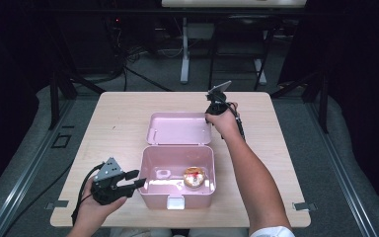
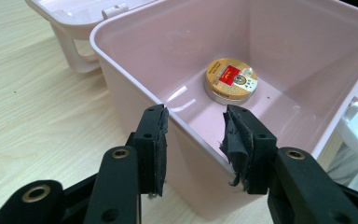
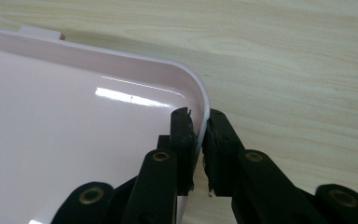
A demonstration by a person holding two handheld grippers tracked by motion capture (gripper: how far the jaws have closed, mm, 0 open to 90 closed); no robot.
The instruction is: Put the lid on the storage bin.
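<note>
Here the pink box (image 1: 177,185) sits near the front edge of the wooden surface (image 1: 113,128), its lid (image 1: 180,128) thrown fully open and lying flat on the surface just behind the box, joined to it along the back rim. Inside the box, on its floor toward the right wall, lies a round tin (image 1: 195,177) with a gold and red top; a small pale shape shows on the floor of the box to the tin's left. A white latch (image 1: 175,203) hangs at the middle of the box's front wall.

The left gripper (image 1: 137,178) is at the box's left wall. In the left gripper view its fingers (image 2: 153,140) straddle that wall at a corner, one outside the box and one over the inside, standing apart from the plastic with gaps on both sides, so nothing is gripped. The tin (image 2: 230,80) lies beyond them on the floor of the box, with only the wall between.

The right gripper (image 1: 212,112) is behind the box at the lid's far right corner. In the right gripper view its fingers (image 3: 182,149) are clenched on the lid's thin raised rim (image 3: 204,100), one pad inside the lid and one outside, with bare surface (image 3: 298,70) beyond.

Past the surface's far edge, behind the box, stand table legs and cables on a grey floor (image 1: 177,74).
</note>
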